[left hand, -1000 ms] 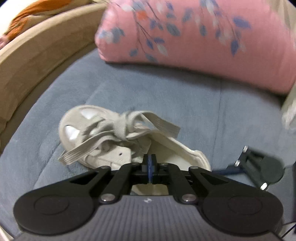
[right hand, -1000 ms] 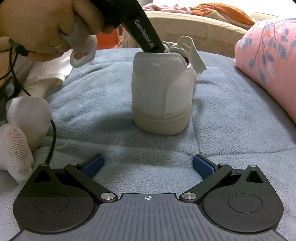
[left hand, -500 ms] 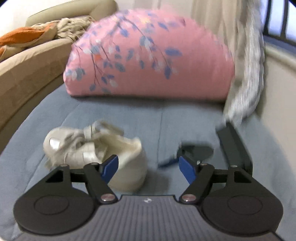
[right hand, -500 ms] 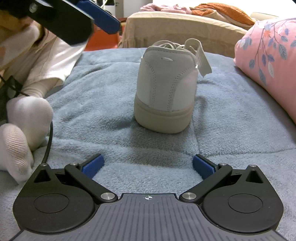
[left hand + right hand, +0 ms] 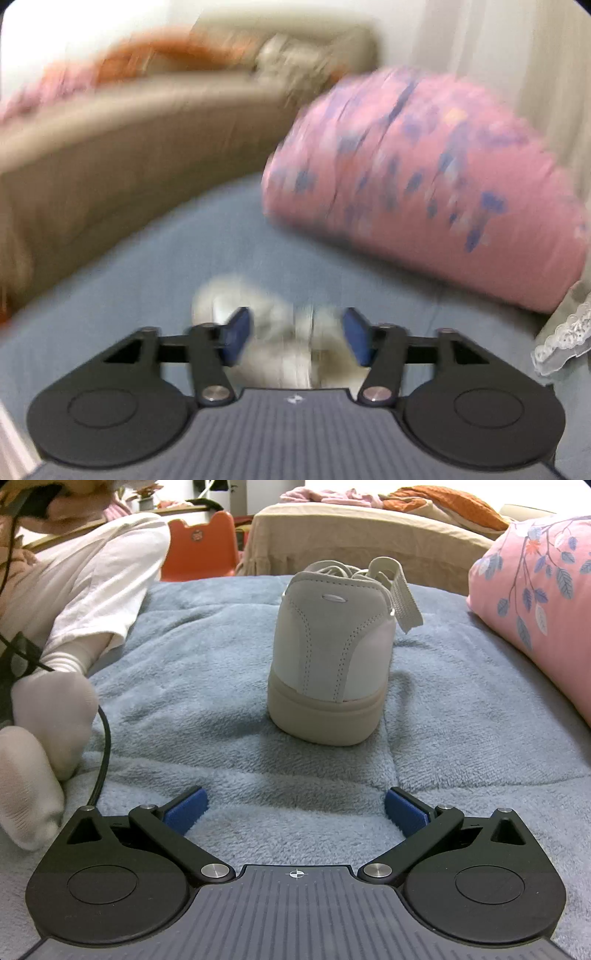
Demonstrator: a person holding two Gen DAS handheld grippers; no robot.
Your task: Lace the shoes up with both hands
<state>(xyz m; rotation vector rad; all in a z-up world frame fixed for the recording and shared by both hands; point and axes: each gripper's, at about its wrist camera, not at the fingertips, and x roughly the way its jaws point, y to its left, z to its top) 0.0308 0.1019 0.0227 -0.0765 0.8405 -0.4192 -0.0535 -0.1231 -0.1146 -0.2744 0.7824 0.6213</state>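
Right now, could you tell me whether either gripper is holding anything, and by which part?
Nothing is held. The left gripper is open above the blurred shoe, and the right gripper is open over the blanket, apart from the shoe's heel.

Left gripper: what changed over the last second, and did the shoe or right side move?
The left gripper went from shut at the shoe's collar to open, letting go and pulling away; it is gone from the right wrist view. The shoe turned slightly but stays upright on the blue blanket. The right gripper stayed open, resting low behind the heel.
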